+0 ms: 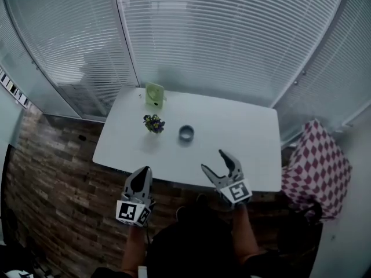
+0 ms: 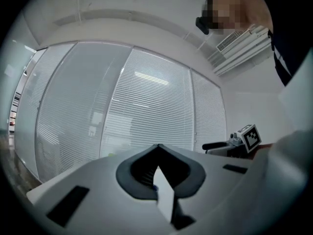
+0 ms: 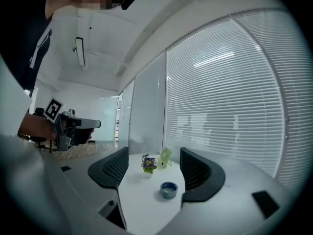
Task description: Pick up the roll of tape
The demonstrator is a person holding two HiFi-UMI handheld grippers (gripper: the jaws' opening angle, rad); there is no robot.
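Note:
The roll of tape (image 1: 186,133), a small blue-grey ring, lies flat near the middle of the white table (image 1: 243,132). In the right gripper view the roll of tape (image 3: 168,189) shows on the table between the spread jaws, some way ahead of them. My right gripper (image 1: 213,161) hovers open over the table's near edge, short of the roll. My left gripper (image 1: 141,178) is held at the near edge to the left, jaws together and holding nothing. The left gripper view looks up at the blinds; its gripper (image 2: 157,148) hides the table.
A small pot of purple flowers (image 1: 154,123) stands left of the roll, and a light green object (image 1: 155,94) sits at the far edge. A pink-and-white checkered cloth (image 1: 316,167) lies right of the table. Window blinds (image 1: 220,33) enclose the far side.

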